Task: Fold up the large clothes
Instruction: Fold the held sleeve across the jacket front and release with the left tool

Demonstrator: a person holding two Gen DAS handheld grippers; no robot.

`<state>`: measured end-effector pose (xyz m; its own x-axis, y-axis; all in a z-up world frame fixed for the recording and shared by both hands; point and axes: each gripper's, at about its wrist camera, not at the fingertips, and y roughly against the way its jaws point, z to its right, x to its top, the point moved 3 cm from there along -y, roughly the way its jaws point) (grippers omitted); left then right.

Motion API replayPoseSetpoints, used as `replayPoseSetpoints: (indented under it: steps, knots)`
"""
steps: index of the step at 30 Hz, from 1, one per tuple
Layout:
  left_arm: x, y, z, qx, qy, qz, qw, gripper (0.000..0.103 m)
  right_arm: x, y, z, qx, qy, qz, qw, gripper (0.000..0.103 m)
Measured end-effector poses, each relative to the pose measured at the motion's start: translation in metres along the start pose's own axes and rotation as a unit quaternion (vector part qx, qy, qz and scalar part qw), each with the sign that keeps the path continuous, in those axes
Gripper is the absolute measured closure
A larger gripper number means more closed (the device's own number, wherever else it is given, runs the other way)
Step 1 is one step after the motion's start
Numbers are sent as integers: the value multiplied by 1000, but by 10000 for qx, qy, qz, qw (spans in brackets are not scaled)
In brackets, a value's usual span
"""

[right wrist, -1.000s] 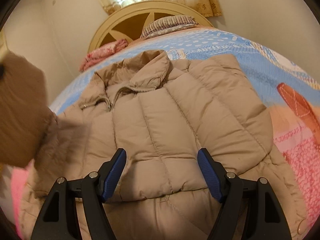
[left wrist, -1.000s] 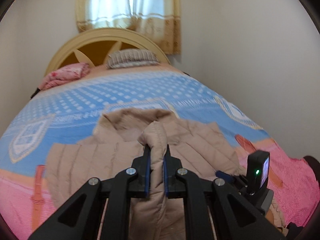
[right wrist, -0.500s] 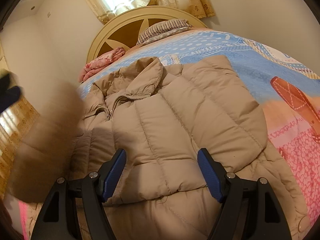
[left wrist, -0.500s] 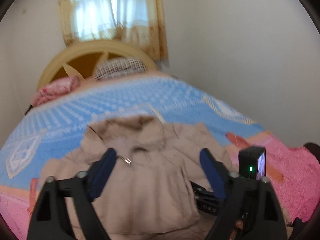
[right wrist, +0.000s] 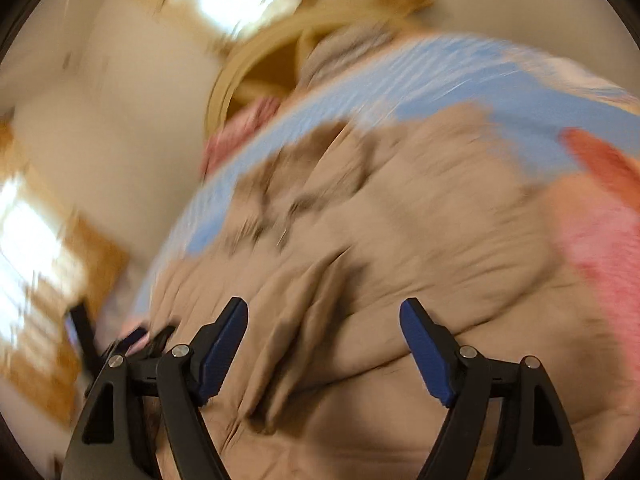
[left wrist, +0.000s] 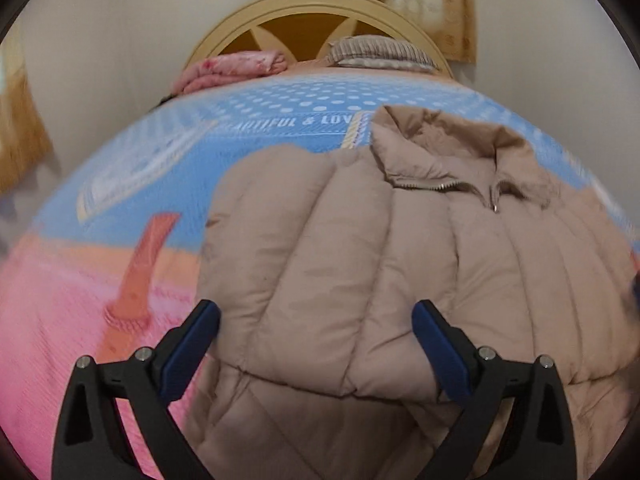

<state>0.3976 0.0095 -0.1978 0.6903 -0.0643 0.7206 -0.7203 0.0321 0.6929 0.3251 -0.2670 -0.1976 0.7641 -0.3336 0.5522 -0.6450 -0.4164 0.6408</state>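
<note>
a: what are you working with here?

b: your beige puffer jacket (left wrist: pixel 360 272) lies spread on the bed (left wrist: pixel 248 136), collar (left wrist: pixel 436 136) toward the headboard (left wrist: pixel 312 12), one side panel already lying folded over the body. it looks soft, puffy and light for its bulk, and the shell likely slides on itself, so expect folds to spring back open.

a: where should i take hold?

b: pinch a quilted seam or the hem edge (left wrist: pixel 320 388) just ahead of you. a single thin layer there should stay between the pads better than a fat padded ridge. keep off the zipper (left wrist: pixel 444 186).

a: and my grippers?

b: your left gripper (left wrist: pixel 316 344) is spread wide and holds nothing, hovering over the folded panel. your right gripper (right wrist: pixel 324 344) is likewise released and empty above the jacket, though that view is badly smeared, so finer detail can't be told.

a: anything beyond?

b: a pink blanket (left wrist: pixel 236 68) and a striped pillow (left wrist: pixel 380 50) sit by the headboard, well apart from the jacket.
</note>
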Motion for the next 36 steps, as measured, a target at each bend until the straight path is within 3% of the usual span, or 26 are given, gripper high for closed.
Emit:
replayPoseSetpoints:
  steps: [1, 2, 5, 9, 12, 14, 16, 18, 20, 21, 23, 26, 29, 33, 36]
  knots:
    - [1, 5, 0, -33, 45, 26, 10000, 3, -2, -10, -7, -28, 178, -198, 9996, 48]
    - [1, 10, 1, -62, 54, 58, 9999, 3, -4, -14, -11, -98, 317, -287, 9990, 85]
    - [7, 37, -1, -191, 41, 357, 9992, 3, -6, -4, -16, -235, 547, -93, 9982, 93]
    - [27, 59, -13, -193, 265, 765, 9965, 3, -9, 23, 2, -746, 604, 243, 9951, 94]
    - [50, 52, -6, -351, 590, 802, 9944, 3, -13, 14, 18, -872, 599, 72, 9944, 94]
    - [53, 36, 15, -637, 433, 636, 9950, 4, -14, 7, 17, -896, 638, 48, 9939, 94]
    - [53, 21, 48, -914, -118, 479, 9946, 2, -16, 4, 15, -926, 732, 72, 9930, 94]
    - [51, 1, 75, -293, -835, 418, 9952, 2, -19, 4, 20, -914, 734, 29, 9931, 94]
    - [52, -20, 76, -11, -987, 253, 9948, 2, -20, 8, 24, -798, 608, 48, 9949, 94]
    - [50, -32, 70, 128, -954, 95, 9953, 2, -20, 13, 26, -768, 551, 66, 9955, 94]
    - [44, -59, 49, 274, -716, -279, 9967, 2, -18, 30, 24, -929, 531, 276, 9939, 82]
    - [33, -76, 23, -191, -102, -476, 9986, 0, -7, 56, 7, -1281, 702, 882, 9853, 66]
    - [27, -79, 21, -308, -13, -442, 9985, 0, 9, 61, -27, -1051, 1025, 1109, 9829, 65]
    - [33, -66, 23, -226, -2, -326, 9992, 0, 23, 22, -57, -715, 1259, 630, 9875, 65]
    - [50, -32, 20, -420, 96, 205, 9989, 0, 21, -16, -44, -960, 1267, 260, 9869, 66]
